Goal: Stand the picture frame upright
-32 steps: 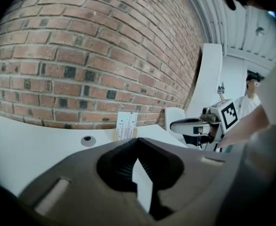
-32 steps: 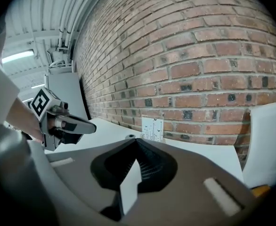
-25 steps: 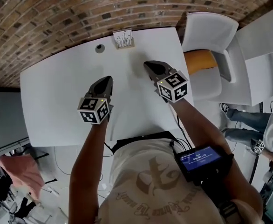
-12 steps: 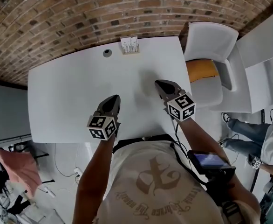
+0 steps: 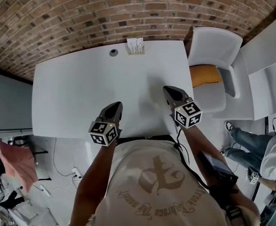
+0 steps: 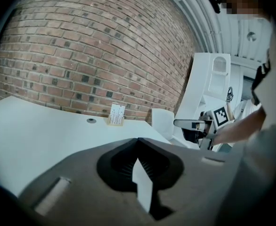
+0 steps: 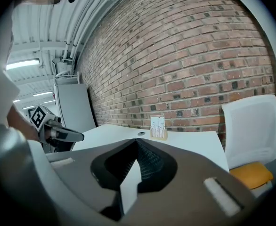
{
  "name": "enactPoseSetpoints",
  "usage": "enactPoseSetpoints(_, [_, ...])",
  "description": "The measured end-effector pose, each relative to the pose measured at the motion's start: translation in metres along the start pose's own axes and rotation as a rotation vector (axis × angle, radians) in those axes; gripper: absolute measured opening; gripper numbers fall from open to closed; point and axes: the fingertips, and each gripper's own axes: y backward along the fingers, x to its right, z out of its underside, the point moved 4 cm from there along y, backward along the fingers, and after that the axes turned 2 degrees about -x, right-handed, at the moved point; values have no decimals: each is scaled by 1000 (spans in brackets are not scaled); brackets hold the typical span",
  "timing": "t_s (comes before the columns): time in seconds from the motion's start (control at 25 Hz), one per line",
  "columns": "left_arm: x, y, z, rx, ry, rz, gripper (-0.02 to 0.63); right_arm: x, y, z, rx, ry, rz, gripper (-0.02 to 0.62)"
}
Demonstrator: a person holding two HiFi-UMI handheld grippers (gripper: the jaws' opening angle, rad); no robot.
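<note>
The picture frame point(image 5: 135, 46) stood at the far edge of the table point(image 5: 72, 93), just before the brick wall point(image 5: 81, 13), with a cable hole point(image 5: 113, 52) just left of it, a chair point(image 5: 215, 46) at the table's right end, and the left gripper point(image 5: 115, 106) and right gripper point(image 5: 169, 90) over the near edge, well apart from it.

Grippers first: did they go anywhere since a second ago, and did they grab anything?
Both the left gripper and right gripper pulled back across the table toward the person, away from the picture frame. Jaws stayed shut and empty; the frame stayed upright.
</note>
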Motion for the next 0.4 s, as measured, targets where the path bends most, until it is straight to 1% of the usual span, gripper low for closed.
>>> enactPoseSetpoints(0.2, [12,6,10,-1,7,-10,3,-5,9,14,-12,-10,-10,8])
enactPoseSetpoints(0.4, [21,13,15,3,-19,-22,3,-8,17,25,11,-16,-26,8])
